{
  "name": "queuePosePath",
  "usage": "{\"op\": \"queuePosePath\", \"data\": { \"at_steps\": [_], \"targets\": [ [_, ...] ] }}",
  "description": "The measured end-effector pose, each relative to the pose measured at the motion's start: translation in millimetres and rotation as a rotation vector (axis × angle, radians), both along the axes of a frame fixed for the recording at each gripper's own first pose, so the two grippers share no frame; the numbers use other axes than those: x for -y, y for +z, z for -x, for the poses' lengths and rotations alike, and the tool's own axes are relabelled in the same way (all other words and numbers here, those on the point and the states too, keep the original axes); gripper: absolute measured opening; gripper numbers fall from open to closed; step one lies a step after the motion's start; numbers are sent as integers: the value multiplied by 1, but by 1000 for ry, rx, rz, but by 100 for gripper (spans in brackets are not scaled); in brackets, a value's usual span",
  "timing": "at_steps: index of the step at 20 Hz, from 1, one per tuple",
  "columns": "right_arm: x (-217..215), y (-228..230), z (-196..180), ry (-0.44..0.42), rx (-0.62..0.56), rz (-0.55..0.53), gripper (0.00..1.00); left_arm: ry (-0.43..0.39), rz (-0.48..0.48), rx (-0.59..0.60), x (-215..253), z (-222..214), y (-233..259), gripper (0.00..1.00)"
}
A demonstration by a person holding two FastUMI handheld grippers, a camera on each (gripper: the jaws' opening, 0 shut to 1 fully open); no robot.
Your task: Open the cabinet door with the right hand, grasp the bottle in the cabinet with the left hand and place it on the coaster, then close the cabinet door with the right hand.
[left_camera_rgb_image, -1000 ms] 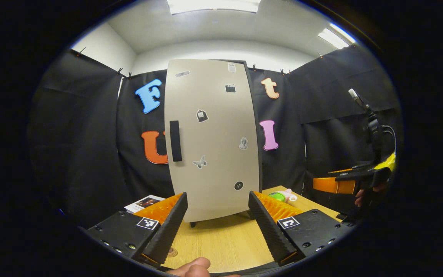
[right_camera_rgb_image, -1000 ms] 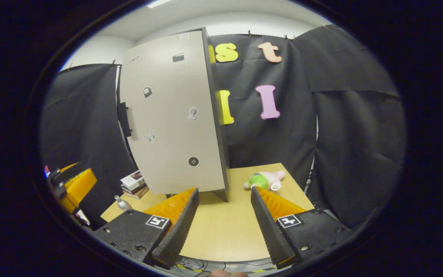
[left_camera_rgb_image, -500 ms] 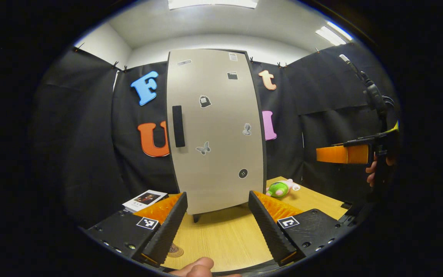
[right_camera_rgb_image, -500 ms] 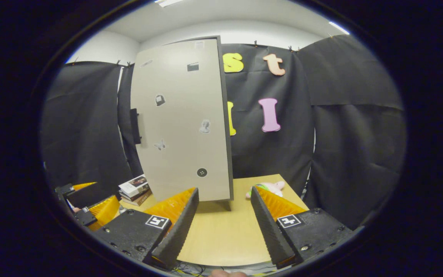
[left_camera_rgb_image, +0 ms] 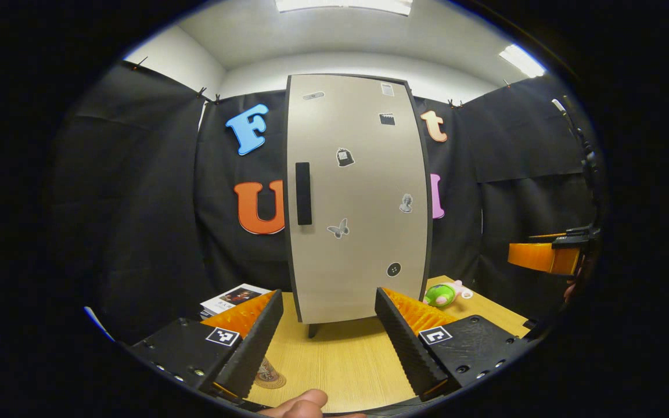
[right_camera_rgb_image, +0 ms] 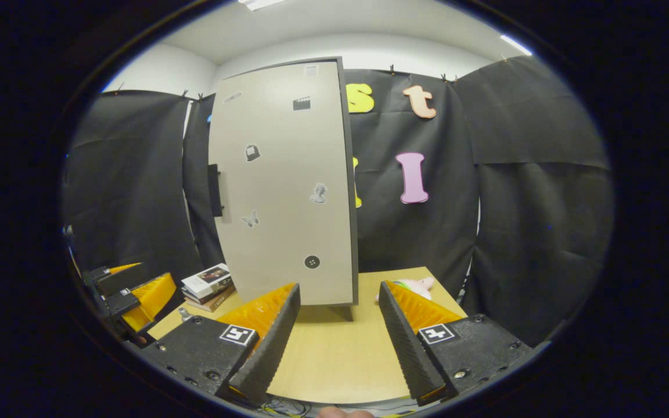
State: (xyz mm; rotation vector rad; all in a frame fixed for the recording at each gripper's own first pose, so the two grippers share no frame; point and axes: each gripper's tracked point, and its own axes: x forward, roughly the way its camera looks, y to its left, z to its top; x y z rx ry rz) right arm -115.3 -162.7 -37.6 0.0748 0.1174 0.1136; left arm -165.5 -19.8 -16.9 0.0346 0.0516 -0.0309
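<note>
The tall cabinet (left_camera_rgb_image: 358, 197) stands on the wooden table with its beige door closed and a black handle (left_camera_rgb_image: 303, 193) on the door's left side. In the right gripper view the cabinet door (right_camera_rgb_image: 288, 186) is seen at an angle. My left gripper (left_camera_rgb_image: 328, 293) is open, a short way in front of the cabinet. A round brown coaster (left_camera_rgb_image: 269, 375) lies on the table, half hidden by its left finger. My right gripper (right_camera_rgb_image: 338, 287) is open, facing the cabinet's right edge. A small pale bottle top (right_camera_rgb_image: 183, 314) pokes up at the table's left edge.
A stack of books (right_camera_rgb_image: 207, 283) lies left of the cabinet and a green-and-pink plush toy (left_camera_rgb_image: 442, 293) right of it. The right gripper (left_camera_rgb_image: 543, 255) hangs at the far right of the left gripper view. The left gripper (right_camera_rgb_image: 131, 290) sits low at left in the right gripper view.
The left gripper view has swung so the cabinet sits farther right, and more of the coaster shows. The right gripper rose, then levelled off. The door stays closed and both grippers stay open.
</note>
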Motion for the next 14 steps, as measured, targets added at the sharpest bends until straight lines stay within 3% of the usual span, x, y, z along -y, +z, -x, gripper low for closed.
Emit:
{"op": "queuePosePath", "data": {
  "at_steps": [7, 8, 14],
  "targets": [
    [-8, 0, -4, 12, -1, -2, 88, 19, -11, 27, -8, -4, 7, 96],
    [-7, 0, -4, 11, -2, -2, 88, 22, -11, 28, -9, -4, 8, 100],
    [-2, 1, -7, 0, -15, -1, 88, 25, -9, 31, -10, -9, 7, 96]
  ]
}}
